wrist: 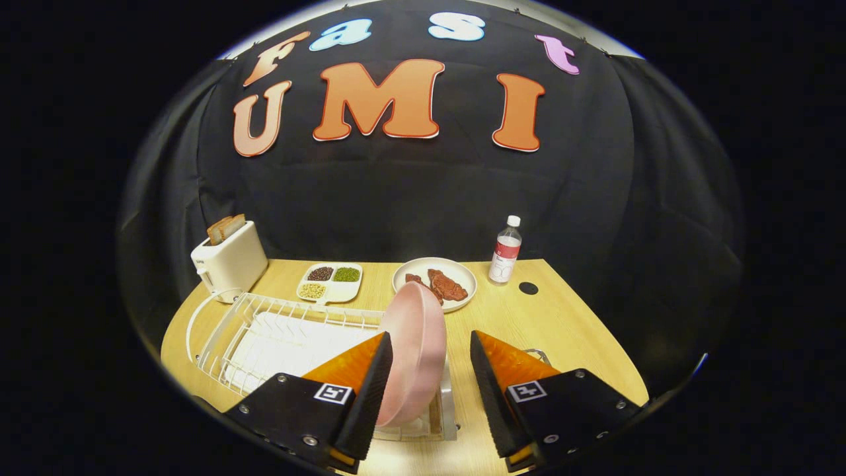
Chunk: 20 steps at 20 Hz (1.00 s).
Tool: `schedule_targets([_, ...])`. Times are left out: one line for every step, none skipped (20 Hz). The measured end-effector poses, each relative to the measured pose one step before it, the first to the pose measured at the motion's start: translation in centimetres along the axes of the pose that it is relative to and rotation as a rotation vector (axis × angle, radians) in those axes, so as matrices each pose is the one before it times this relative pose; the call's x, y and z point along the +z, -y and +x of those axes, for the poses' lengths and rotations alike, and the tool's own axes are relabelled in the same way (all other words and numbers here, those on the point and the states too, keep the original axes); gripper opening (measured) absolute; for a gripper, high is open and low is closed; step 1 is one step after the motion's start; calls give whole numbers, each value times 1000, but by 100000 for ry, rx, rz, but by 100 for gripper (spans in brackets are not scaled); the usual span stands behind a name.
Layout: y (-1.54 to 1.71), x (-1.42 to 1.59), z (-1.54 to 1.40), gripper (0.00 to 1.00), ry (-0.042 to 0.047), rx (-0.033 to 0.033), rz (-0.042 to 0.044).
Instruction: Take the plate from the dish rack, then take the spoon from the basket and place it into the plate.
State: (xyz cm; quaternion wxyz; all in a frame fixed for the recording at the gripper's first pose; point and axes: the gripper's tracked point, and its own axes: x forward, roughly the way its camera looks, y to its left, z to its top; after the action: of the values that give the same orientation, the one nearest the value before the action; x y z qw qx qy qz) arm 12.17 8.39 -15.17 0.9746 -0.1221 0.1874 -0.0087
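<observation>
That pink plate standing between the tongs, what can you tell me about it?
The pink plate is round, plain and matte, plastic or ceramic by its look. It stands on edge, slightly tilted, in the near end of the white wire dish rack on the wooden table. It sits between the open tongs: the left finger lies against or just beside its rim, while the right finger is clearly apart from it. It looks empty and clean.

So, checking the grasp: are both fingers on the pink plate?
Apart. The gripper view shows the hand-held gripper open around the pink plate, a clear gap at one finger.
</observation>
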Motion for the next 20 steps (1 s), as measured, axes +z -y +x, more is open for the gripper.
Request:
schedule_targets([-422,-80,353,70,-730,666,722])
schedule_targets([-384,-147,387,69,-980,805,1098])
schedule_targets([-231,-144,435,68,-1188,415,1237])
schedule_targets([-250,-52,385,68,-969,167,842])
schedule_targets([-25,-143,533,67,-810,11,646])
schedule_targets([-84,-77,245,66,-796,40,508])
schedule_targets([15,-173,308,65,-1070,-68,402])
schedule_targets([52,-345,367,63,-1417,-189,309])
schedule_targets([51,-250,253,62,-1333,-299,328])
schedule_targets([145,-251,122,55,-956,-678,297])
schedule_targets([155,89,83,50,42,-879,307])
schedule_targets([-37,194,-12,36,418,-763,868])
schedule_targets([-78,194,91,32,38,-380,662])
schedule_targets([112,55,25,30,-327,-717,257])
schedule_targets([242,194,-19,29,-8,-1379,164])
schedule_targets([215,503,43,27,1106,-1233,241])
schedule_targets([298,649,-129,26,1791,-1360,76])
schedule_targets([323,525,-147,24,1240,-1315,-422])
schedule_targets([202,326,48,23,517,-885,-725])
schedule_targets([316,138,46,23,451,-1096,-719])
